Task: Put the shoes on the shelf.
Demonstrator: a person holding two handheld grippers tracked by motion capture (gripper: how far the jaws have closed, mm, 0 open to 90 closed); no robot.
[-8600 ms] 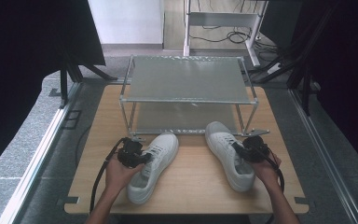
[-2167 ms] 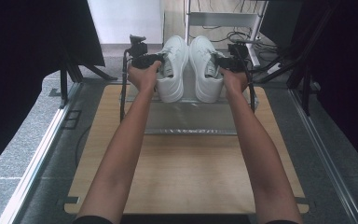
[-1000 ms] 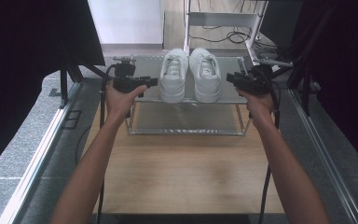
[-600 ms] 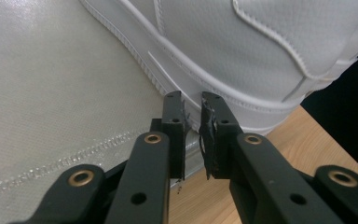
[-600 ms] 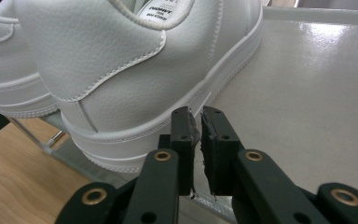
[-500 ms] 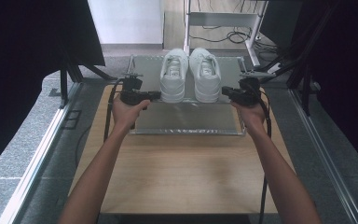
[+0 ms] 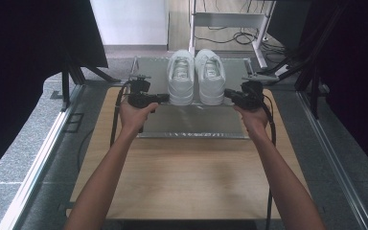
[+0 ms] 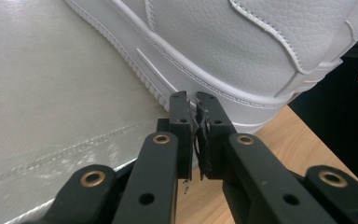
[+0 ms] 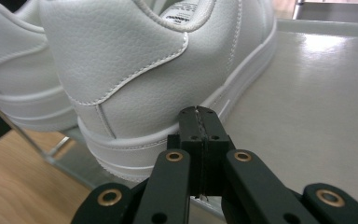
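Two white sneakers stand side by side on the top shelf of a metal rack, toes pointing away: the left shoe and the right shoe. My left gripper sits just left of the left shoe's heel, and my right gripper just right of the right shoe's heel. In the left gripper view the left gripper is shut on nothing, close to the heel sole. The right gripper is likewise shut and empty in front of the right shoe's heel.
The rack stands at the far end of a wooden table. Its shelf surface is smooth and grey, with bare room in front of the shoes. Dark curtains flank both sides. Desk legs and cables lie behind the rack.
Both shoes were lifted from the table onto the top shelf and released. Over the last second both hands drew back toward the person and inward, to the shoes' heels.
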